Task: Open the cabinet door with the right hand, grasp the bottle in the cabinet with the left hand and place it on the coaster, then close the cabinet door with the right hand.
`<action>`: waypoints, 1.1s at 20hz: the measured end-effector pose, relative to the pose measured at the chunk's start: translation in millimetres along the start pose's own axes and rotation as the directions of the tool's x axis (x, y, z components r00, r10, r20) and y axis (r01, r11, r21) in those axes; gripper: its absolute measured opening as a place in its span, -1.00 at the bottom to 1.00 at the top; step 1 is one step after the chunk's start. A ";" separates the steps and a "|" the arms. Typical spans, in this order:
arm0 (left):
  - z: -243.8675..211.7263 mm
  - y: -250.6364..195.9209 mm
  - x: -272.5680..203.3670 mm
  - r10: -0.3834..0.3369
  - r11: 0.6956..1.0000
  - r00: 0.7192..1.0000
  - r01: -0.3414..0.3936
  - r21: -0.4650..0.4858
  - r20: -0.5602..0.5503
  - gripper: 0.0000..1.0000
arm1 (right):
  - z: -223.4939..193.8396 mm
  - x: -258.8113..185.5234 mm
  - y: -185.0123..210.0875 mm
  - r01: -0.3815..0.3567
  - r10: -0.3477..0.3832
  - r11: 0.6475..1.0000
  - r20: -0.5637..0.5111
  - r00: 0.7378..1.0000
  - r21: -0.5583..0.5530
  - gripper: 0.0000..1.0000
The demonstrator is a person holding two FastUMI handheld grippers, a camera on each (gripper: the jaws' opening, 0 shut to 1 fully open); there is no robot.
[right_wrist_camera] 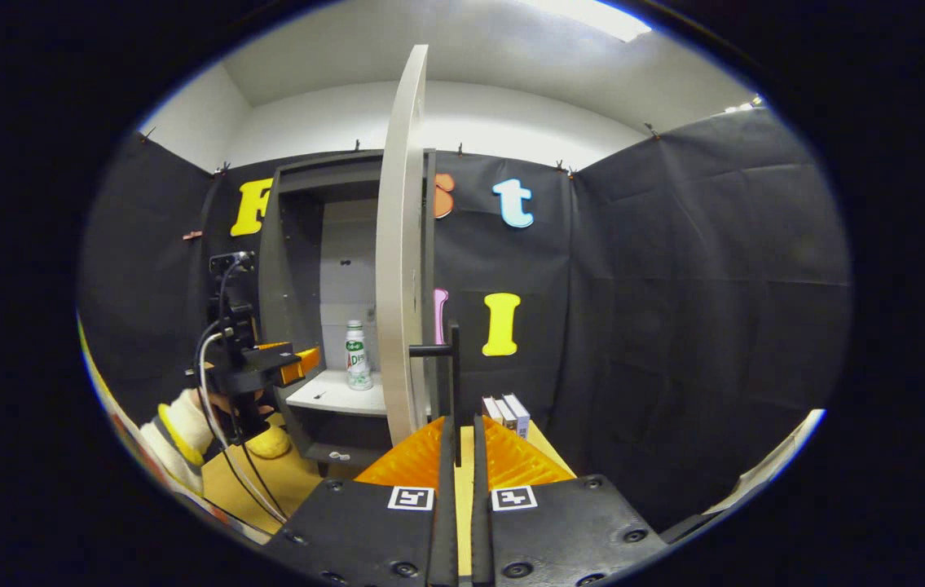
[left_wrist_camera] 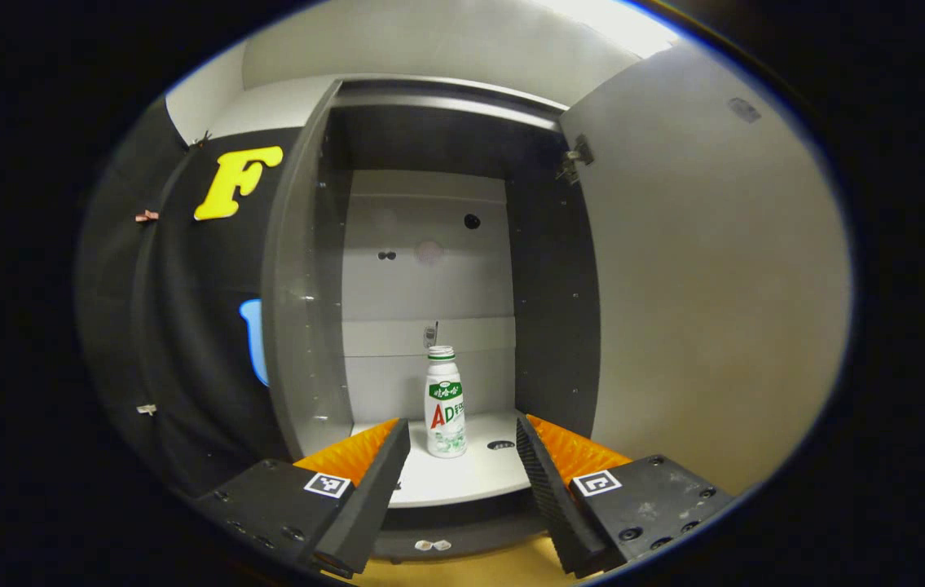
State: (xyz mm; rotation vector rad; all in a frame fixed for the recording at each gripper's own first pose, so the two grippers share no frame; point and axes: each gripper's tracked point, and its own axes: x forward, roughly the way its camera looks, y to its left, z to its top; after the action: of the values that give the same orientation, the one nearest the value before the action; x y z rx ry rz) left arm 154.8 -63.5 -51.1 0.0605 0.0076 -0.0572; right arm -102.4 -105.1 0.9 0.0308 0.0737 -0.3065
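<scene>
My left tongs (left_wrist_camera: 462, 456) stand spread wide at the mouth of the tall dark-grey cabinet (left_wrist_camera: 552, 326), holding nothing; between and beyond their tips the small white plastic bottle with a green-and-red label (left_wrist_camera: 445, 401) stands upright on the pale shelf (left_wrist_camera: 470, 477), apart from both fingers; the flat pale cabinet door (left_wrist_camera: 715, 310) hangs swung open on its hinge at the right. From the right gripper view, my right tongs (right_wrist_camera: 462, 424) sit drawn nearly together just beneath the dark bar handle (right_wrist_camera: 450, 359) on the door's edge; whether they pinch it or merely lie close I cannot tell. Farther left there, a hand in a white-and-yellow cuffed sleeve (right_wrist_camera: 177, 424) carries the left tongs before the shelf; a few small upright boxes (right_wrist_camera: 508, 414) rest on the yellow wooden counter (right_wrist_camera: 548, 452) behind the door.
</scene>
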 end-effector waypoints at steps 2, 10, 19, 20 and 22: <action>-4.0 1.1 33.5 -0.037 0.999 0.999 0.037 0.023 0.005 0.67 | 6.1 -5.7 -8.5 0.081 -0.081 0.997 0.021 0.996 0.019 -0.73; -38.0 12.1 141.7 -0.054 0.995 0.999 0.054 0.088 -0.006 0.68 | 57.4 -29.3 -14.7 0.285 -0.310 0.948 0.195 0.931 0.144 0.52; -80.0 28.5 200.7 0.015 0.996 0.998 -0.009 0.093 -0.067 0.72 | 65.4 -29.7 -15.6 0.423 -0.446 0.894 0.220 0.868 0.145 0.85; -79.3 31.4 203.5 0.027 0.995 0.998 -0.021 0.092 -0.063 0.73 | 64.3 -28.0 -12.6 0.419 -0.442 0.896 0.206 0.873 0.148 0.85; -78.2 40.8 213.2 0.037 0.995 0.998 -0.032 0.092 -0.050 0.73 | 55.7 -24.8 -24.8 0.428 -0.447 0.893 0.176 0.877 0.137 0.86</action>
State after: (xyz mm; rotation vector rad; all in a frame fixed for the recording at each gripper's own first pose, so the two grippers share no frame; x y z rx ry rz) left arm 369.6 -30.3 -128.7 0.1528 0.0552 -0.0211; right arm -129.7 -123.6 57.8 0.0767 -0.1414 -0.7684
